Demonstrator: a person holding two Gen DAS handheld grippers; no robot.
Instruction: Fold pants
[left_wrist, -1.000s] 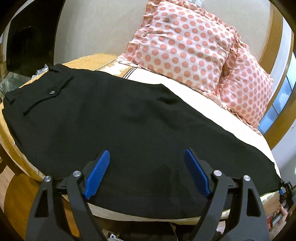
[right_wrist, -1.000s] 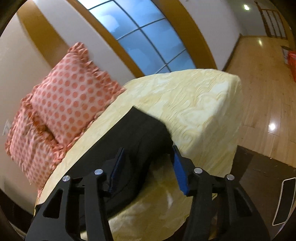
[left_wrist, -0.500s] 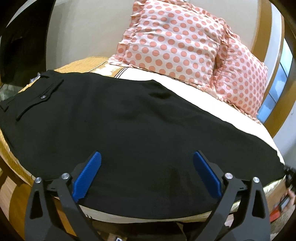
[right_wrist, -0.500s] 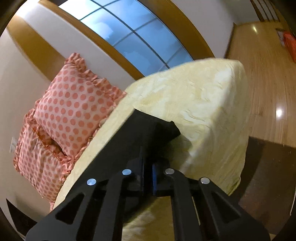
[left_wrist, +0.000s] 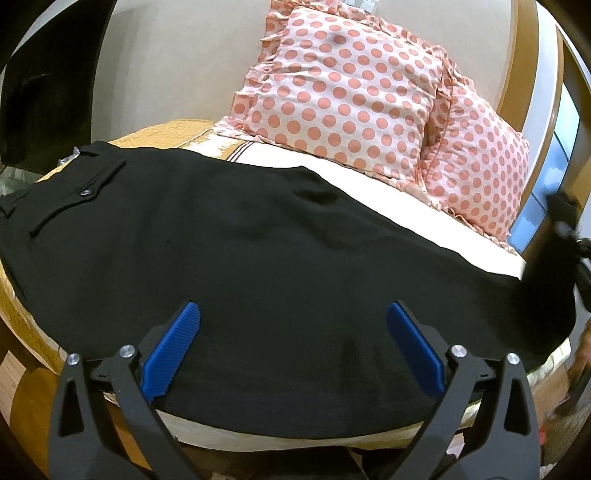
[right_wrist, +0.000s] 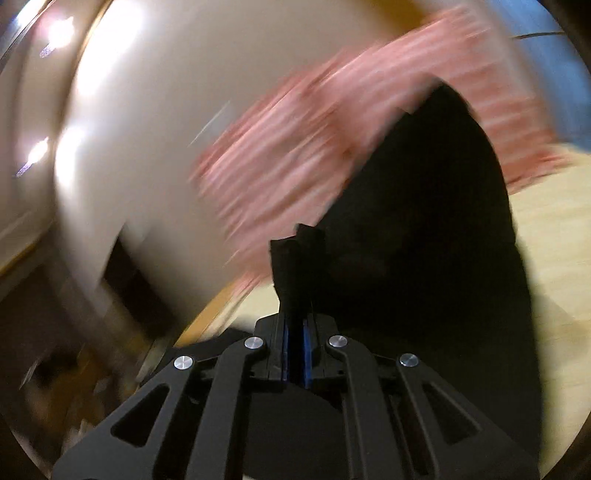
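Black pants (left_wrist: 240, 258) lie flat across the bed, waistband and buttoned back pocket (left_wrist: 86, 192) at the left, legs running right. My left gripper (left_wrist: 291, 343) hovers over the near edge of the cloth, jaws wide open, nothing between the blue pads (left_wrist: 171, 352). At the right edge of the left wrist view the leg end (left_wrist: 546, 258) is lifted off the bed. The right wrist view is blurred by motion: my right gripper (right_wrist: 295, 354) is shut on the hem of the pants (right_wrist: 295, 258), and the black leg (right_wrist: 424, 240) trails up and to the right.
Two pink polka-dot pillows (left_wrist: 351, 96) lean on the wall at the head of the bed. The cream bedspread (right_wrist: 554, 236) lies under the pants. A dark cabinet (left_wrist: 40, 92) stands at the far left, a window (left_wrist: 554, 173) at the right, wooden floor (left_wrist: 26, 387) below.
My right gripper shut on the hem of the pant leg and swung it up and across the bed, so its view now blurs. My left gripper's jaws spread wider and stayed in place.
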